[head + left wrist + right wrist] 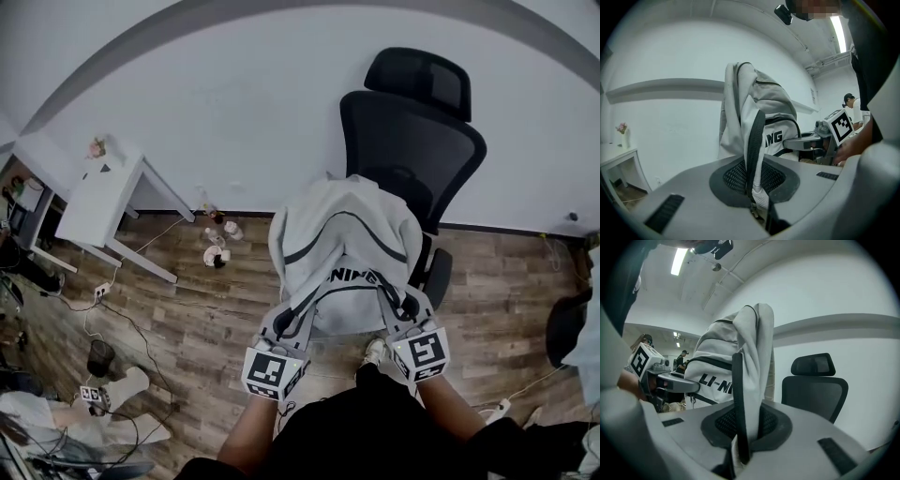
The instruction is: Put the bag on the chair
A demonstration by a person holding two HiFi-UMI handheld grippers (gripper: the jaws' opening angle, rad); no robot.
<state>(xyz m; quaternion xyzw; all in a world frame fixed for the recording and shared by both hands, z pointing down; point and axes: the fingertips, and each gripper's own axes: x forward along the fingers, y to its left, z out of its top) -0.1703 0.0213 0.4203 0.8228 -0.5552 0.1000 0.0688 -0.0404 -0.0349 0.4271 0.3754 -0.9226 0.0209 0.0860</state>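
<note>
The left gripper (287,324) and right gripper (406,308) each pinch a shoulder strap (754,140) tight so the grey bag (342,248) hangs upright right in front of the chair (412,131), probably lining up for the seat.

A white table (94,202) bearing a pink flower (97,147) stands by the wall (234,112), small floor clutter (217,247) nearby.

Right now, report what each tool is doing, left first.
Left tool: closed, holding the bag by a strap.
Right tool: closed, holding the same bag by its other strap.
</note>
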